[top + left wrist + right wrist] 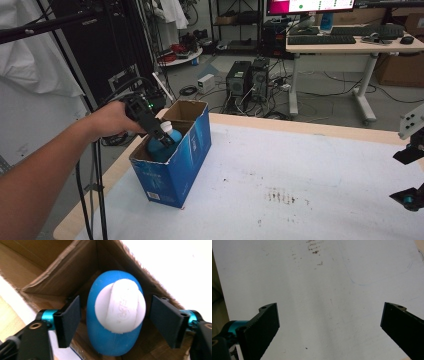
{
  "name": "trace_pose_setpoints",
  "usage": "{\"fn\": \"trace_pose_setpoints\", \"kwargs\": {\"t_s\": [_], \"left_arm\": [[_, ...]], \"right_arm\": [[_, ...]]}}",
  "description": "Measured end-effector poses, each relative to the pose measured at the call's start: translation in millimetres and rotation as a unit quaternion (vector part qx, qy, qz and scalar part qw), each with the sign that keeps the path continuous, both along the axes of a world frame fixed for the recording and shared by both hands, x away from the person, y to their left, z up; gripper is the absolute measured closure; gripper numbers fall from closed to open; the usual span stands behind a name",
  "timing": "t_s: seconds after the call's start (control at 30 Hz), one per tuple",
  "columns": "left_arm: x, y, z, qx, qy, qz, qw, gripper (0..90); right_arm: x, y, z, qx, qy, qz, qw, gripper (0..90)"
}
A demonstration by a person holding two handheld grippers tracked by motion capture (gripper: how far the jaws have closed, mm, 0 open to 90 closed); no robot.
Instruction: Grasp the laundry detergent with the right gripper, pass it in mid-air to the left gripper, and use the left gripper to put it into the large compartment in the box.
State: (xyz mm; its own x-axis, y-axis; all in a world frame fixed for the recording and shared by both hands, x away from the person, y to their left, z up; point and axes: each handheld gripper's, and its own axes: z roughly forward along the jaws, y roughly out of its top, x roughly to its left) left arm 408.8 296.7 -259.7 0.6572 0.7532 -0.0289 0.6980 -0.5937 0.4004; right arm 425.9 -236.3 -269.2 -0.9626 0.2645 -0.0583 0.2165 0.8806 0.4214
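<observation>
Reaching down into the open blue carton at the left end of the surface, the left tongs are spread wide, one jaw on each side of a blue bottle with a big white cap. Neither jaw touches it yet, there's a visible gap on both sides. The bottle stands upright inside the carton, cardboard walls close around it.

My guess on handling: smooth hard plastic, so probably slippery, and if it's full it'll have some weight. The cap looks rounded, so pinching there could let it squirt out. I'd go lower, on the blue shoulder just under the cap, where the body is broader and flatter. The carton looks light and might lift along with the bottle.

Right tongs are also wide apart, holding nothing, hovering over bare white surface at the right side, well apart from the carton.
</observation>
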Motion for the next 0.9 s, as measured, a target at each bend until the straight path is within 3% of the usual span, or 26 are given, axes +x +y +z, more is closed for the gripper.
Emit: {"fn": "trace_pose_setpoints", "kwargs": {"t_s": [0.17,0.37,0.53,0.63,0.77,0.9], "left_arm": [[-5.6,3.2,13.0,-0.030,-0.021,0.014,0.9992,23.4],[-11.1,-3.0,34.6,-0.045,-0.045,0.010,0.9979,21.4],[-13.7,-13.6,46.1,-0.023,-0.066,0.012,0.9975,21.3],[-14.9,-18.8,51.2,-0.015,-0.068,0.001,0.9976,21.3],[-14.9,-25.6,57.5,-0.020,-0.068,-0.005,0.9975,21.3],[-17.2,-35.7,62.4,-0.015,-0.082,-0.042,0.9956,21.3]], "right_arm": [[-1.2,0.0,0.9,0.001,-0.003,-0.001,1.0000,1.2],[-0.7,-0.1,2.3,0.007,-0.008,-0.007,0.9999,1.1],[-0.6,2.2,0.8,0.000,-0.012,-0.008,0.9999,1.1],[-0.4,3.5,0.5,0.000,-0.013,-0.007,0.9999,1.2],[0.5,3.9,0.8,0.002,-0.014,-0.010,0.9998,1.1],[0.8,3.4,0.2,0.002,-0.015,-0.012,0.9998,1.1]]}}
